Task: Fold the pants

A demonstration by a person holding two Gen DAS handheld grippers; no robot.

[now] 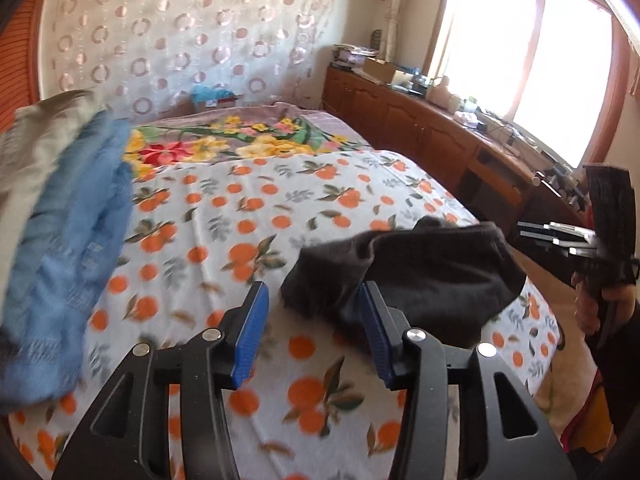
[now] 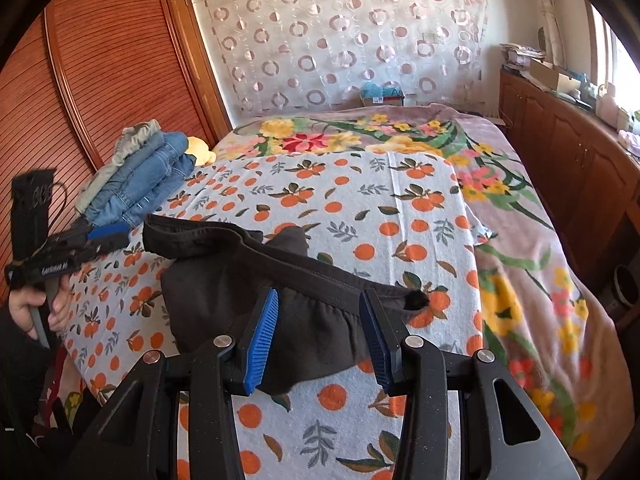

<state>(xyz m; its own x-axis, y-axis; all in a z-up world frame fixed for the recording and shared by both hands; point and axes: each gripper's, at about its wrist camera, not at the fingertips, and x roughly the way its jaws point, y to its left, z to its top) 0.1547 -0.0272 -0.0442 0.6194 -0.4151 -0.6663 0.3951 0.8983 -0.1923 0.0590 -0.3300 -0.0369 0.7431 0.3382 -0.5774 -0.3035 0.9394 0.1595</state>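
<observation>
Dark grey pants (image 2: 256, 300) lie crumpled on the orange-print sheet (image 2: 360, 200) near the bed's front edge, waistband stretched across the top; they also show in the left wrist view (image 1: 424, 276). My right gripper (image 2: 318, 320) is open and empty, fingers above the waistband area. My left gripper (image 1: 314, 316) is open and empty, just left of the pants over the sheet. Each gripper shows in the other's view: the right one (image 1: 560, 236) off the bed's right side, the left one (image 2: 104, 236) by the folded clothes.
A stack of folded jeans and a grey garment (image 2: 140, 172) sits at the bed's left edge, close to my left gripper (image 1: 72, 240). A wooden wardrobe (image 2: 80, 80) is left, a low cabinet (image 1: 440, 128) with clutter right under the window. A floral blanket (image 2: 520, 240) covers the far bed.
</observation>
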